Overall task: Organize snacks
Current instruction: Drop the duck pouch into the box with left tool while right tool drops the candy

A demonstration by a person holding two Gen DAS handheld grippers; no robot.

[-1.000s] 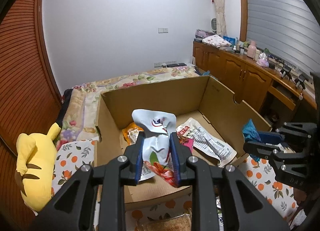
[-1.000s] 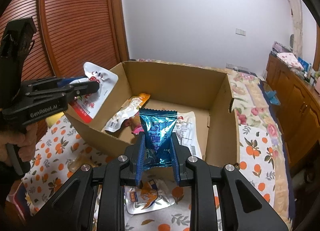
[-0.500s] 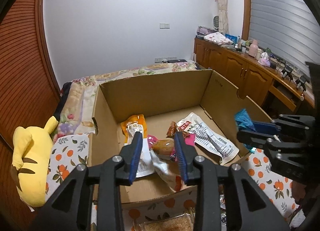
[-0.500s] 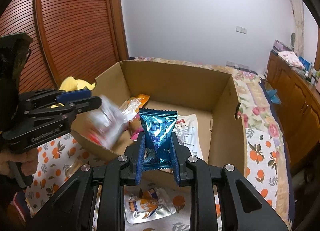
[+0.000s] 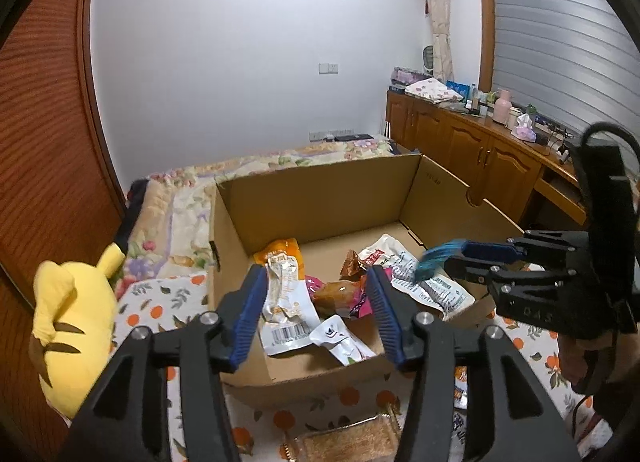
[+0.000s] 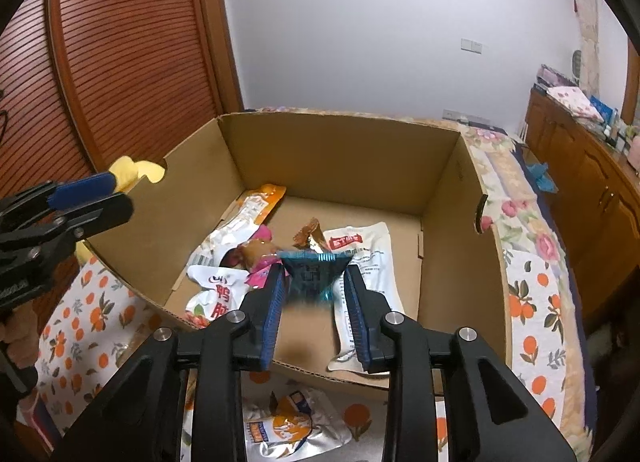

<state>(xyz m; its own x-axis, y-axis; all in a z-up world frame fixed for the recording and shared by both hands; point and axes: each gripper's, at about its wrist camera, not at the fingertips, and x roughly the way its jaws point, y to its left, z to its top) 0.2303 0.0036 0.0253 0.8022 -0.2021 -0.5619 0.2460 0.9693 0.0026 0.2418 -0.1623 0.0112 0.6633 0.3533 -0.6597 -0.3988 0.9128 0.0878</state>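
An open cardboard box [image 5: 320,197] [image 6: 340,165] on the bed holds several snack packets. My left gripper [image 5: 316,310] is open and empty above the box's near edge; the white-and-red packet [image 5: 340,342] [image 6: 212,294] lies inside below it. My right gripper [image 6: 314,302] is open over the box's near edge. The blue packet [image 6: 314,274] is blurred between its spread fingers, loose and falling; it also shows in the left wrist view [image 5: 434,262]. An orange packet [image 6: 260,201] and a large white packet [image 6: 360,258] lie on the box floor.
A silver-and-orange packet [image 6: 288,426] and a clear pack of brown snacks [image 5: 348,442] lie on the orange-print sheet in front of the box. A yellow plush toy [image 5: 68,322] sits left of the box. Wooden cabinets [image 5: 480,157] stand to the right.
My left gripper opened and the white-and-red packet dropped into the box. My right gripper, shut on the blue packet until half a second ago, has opened and the packet is falling.
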